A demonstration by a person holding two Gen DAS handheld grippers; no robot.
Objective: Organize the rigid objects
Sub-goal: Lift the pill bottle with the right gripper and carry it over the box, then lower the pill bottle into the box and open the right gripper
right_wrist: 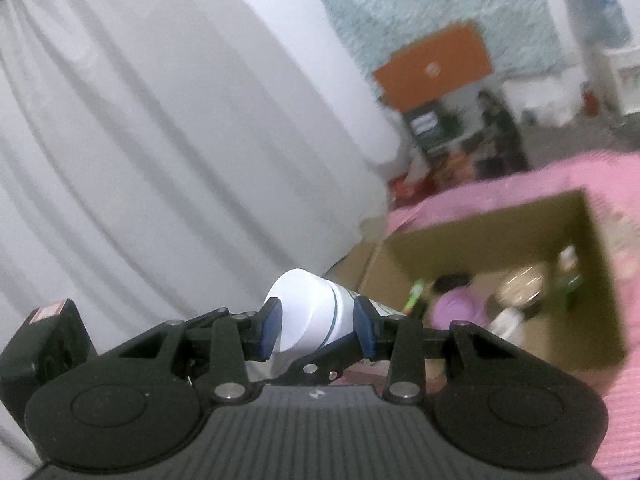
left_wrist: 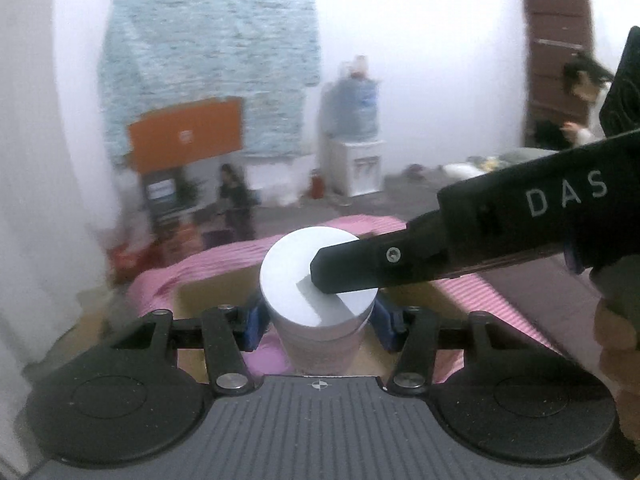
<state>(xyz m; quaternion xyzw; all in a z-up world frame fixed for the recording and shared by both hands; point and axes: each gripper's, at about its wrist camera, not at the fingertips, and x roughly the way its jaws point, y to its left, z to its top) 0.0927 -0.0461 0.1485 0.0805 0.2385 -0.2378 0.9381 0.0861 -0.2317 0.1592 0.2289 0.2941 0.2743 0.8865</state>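
Both grippers grip one white bottle with a wide flat cap. In the left wrist view my left gripper (left_wrist: 318, 320) is shut on the bottle (left_wrist: 296, 280), cap up, above a cardboard box (left_wrist: 208, 292). The right gripper's finger (left_wrist: 360, 268) reaches across the cap from the right. In the right wrist view my right gripper (right_wrist: 317, 330) is shut on the same bottle's cap (right_wrist: 306, 312), with the bottle tilted. The open box (right_wrist: 500, 240) lies to the right on a pink striped cloth (right_wrist: 560, 176) and holds several items.
Inside the box lie a purple item (right_wrist: 460, 306), a round metal tin (right_wrist: 520, 284), a green bottle (right_wrist: 568, 280) and a green stick (right_wrist: 414, 294). A white curtain (right_wrist: 160, 140) hangs left. People and a water dispenser (left_wrist: 356, 136) stand far behind.
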